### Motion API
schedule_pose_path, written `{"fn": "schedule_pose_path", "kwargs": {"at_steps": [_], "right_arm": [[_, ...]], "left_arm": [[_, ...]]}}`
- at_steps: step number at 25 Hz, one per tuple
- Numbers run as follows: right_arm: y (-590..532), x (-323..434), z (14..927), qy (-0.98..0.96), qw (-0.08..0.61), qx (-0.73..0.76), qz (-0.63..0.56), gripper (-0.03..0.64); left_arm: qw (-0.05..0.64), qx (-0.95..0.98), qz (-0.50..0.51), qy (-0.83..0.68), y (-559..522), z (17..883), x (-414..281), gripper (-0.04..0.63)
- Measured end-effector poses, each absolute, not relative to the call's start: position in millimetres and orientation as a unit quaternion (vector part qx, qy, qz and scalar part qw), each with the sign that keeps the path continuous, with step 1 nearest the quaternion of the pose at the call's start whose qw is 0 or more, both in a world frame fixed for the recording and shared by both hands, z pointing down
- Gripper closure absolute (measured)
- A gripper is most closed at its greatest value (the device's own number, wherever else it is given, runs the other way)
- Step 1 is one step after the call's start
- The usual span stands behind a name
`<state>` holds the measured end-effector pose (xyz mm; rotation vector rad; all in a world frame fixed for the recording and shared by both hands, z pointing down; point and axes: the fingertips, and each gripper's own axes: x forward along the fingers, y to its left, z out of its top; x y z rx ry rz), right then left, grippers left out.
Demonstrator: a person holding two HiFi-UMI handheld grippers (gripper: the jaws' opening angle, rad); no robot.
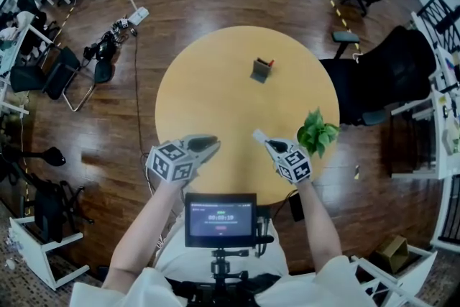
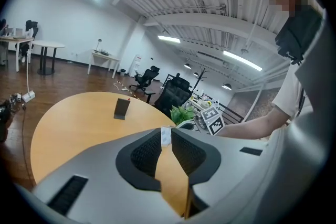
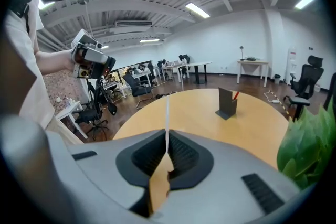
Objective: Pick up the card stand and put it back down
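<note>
Grey card stand (image 1: 261, 70) on counter (image 1: 208, 83), far ahead, nearer right tool (image 1: 257, 135) than left tool (image 1: 215, 144); both clenched, empty.

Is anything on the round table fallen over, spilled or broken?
Nothing stands out. The card stand is upright on the table, nothing is spilled, and the plant sits at the table's right edge.

A bare stretch of the round light-wood tabletop (image 1: 215, 97) is seen from its near edge to the small dark-grey card stand (image 1: 261, 70), which can be approached from either side. The right rim is blocked by a leafy green plant (image 1: 317, 131), set just beside the right gripper (image 1: 259, 135). A black office chair (image 1: 381, 75) is parked against the far right edge.
</note>
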<state>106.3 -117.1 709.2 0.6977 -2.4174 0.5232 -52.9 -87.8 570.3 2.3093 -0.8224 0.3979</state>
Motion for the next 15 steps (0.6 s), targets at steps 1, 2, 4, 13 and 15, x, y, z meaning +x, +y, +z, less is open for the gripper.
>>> {"fn": "schedule_pose_path", "kwargs": {"at_steps": [1,2,4,13,15], "right_arm": [[-118.1,104.5,711.3,-0.904,0.282,0.259,0.193,0.588],[-118.7,103.2,714.3,-0.904,0.283,0.257,0.192,0.588],[-118.6,101.7,721.8,-0.904,0.286,0.253,0.192,0.588],[-121.5,100.6,748.4,-0.899,0.299,0.248,0.201,0.588],[-123.6,99.4,751.2,-0.9,0.299,0.249,0.199,0.588]], "left_arm": [[0.324,0.879,0.153,-0.315,-88.1,571.5,-54.2,0.535],[0.325,0.878,0.155,-0.316,-88.2,572.9,-55.3,0.535],[0.328,0.875,0.16,-0.318,-88.1,577.3,-57.5,0.535],[0.338,0.865,0.182,-0.324,-91.8,595.5,-64.8,0.535],[0.337,0.865,0.186,-0.323,-91.6,596.8,-65.3,0.535]]}}
